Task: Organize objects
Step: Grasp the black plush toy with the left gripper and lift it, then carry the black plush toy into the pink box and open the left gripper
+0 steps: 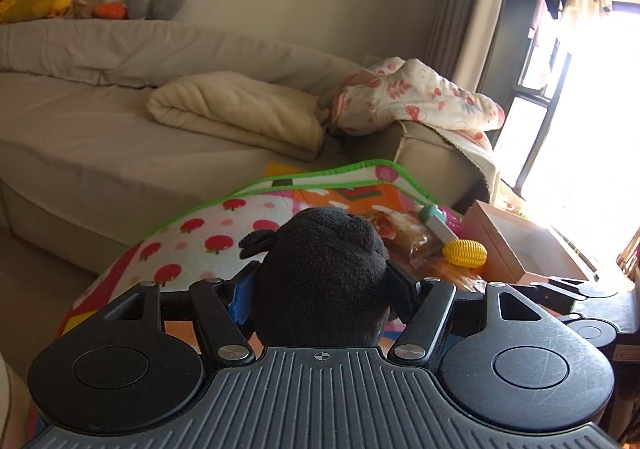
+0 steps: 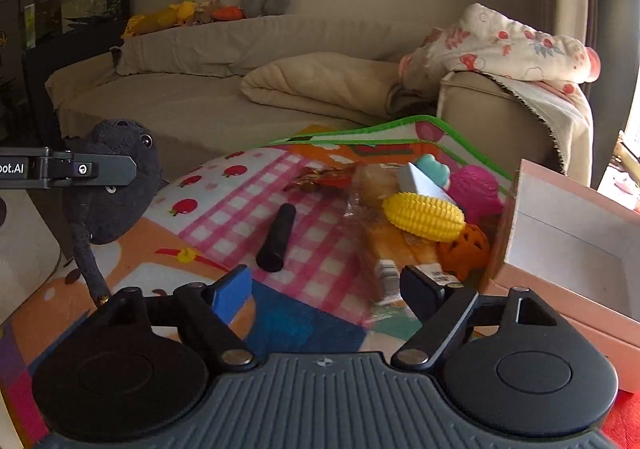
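1. Behind everything, a beige sofa runs along the wall, with a folded cream blanket on its seat and a floral quilt draped over the armrest; the green-edged play mat ends close to the sofa's front.
2. Your left hand-held gripper is pinching a dark plush toy between its fingers, lifted above the mat's left side; in the right wrist view the toy hangs off the mat's left edge, its tail dangling towards the mat.
3. Your right hand-held gripper is spread wide with nothing between its fingers, low over the near part of the mat.
4. Open mat lies ahead of it up to a black cylinder lying alone on the pink checks.
5. To the right, a yellow corn toy, a pink ball, an orange ball and crinkled snack packets crowd against an open pink box.
6. That box is cut off at the right frame edge, and the plush hides the mat's centre in the left wrist view.
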`<state>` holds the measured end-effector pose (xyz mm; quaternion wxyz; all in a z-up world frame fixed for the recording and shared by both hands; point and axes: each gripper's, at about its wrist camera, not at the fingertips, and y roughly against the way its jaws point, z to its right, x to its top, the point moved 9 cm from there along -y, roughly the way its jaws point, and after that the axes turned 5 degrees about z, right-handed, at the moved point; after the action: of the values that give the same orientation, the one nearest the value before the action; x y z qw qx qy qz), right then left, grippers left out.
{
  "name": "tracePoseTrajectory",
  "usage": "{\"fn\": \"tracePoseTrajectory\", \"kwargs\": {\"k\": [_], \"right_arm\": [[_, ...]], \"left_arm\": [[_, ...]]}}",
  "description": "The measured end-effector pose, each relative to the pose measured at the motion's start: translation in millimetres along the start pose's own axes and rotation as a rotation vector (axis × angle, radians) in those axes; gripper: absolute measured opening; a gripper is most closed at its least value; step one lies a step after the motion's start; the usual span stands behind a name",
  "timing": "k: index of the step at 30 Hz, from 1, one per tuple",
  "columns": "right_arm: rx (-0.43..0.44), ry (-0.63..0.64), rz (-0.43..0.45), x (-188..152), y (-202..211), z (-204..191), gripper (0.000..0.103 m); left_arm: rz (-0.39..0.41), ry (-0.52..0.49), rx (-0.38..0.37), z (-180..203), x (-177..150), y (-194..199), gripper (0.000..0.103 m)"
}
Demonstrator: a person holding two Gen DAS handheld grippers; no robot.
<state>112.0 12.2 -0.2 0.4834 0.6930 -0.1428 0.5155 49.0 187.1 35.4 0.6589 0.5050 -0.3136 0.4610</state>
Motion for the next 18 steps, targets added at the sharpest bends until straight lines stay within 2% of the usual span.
{"fn": "tracePoseTrajectory", "kwargs": {"k": [1,4,8,9,10,14,18], "right_arm": [[0.003,-0.009,-0.013,4,-16,-7,0.061],[0.001,-0.019,-0.076,7,-55,-14,0.043],[0.027,-0.025,-0.128,1,-73,-16,0.033],[0.034,-0.016,-0.136,0,-70,-17,0.023],[0.037,-0.013,-0.149,-3,-64,-17,0.021],[0.039,-0.020,-0.148,-12,-18,-8,0.021],[-0.003,-0.036,-0.109,-26,57,20,0.020]], "left_arm": [[-0.002,0.010,-0.004,-4,-1,0,0.071],[-0.016,0.025,-0.023,-8,-8,-1,0.071],[-0.038,0.019,-0.047,-4,-15,-4,0.071],[-0.041,0.013,-0.052,-2,-17,-4,0.071],[-0.045,0.007,-0.059,1,-19,-4,0.071],[-0.060,-0.023,-0.097,21,-26,3,0.071],[-0.095,-0.079,-0.169,58,-36,11,0.071]]}}
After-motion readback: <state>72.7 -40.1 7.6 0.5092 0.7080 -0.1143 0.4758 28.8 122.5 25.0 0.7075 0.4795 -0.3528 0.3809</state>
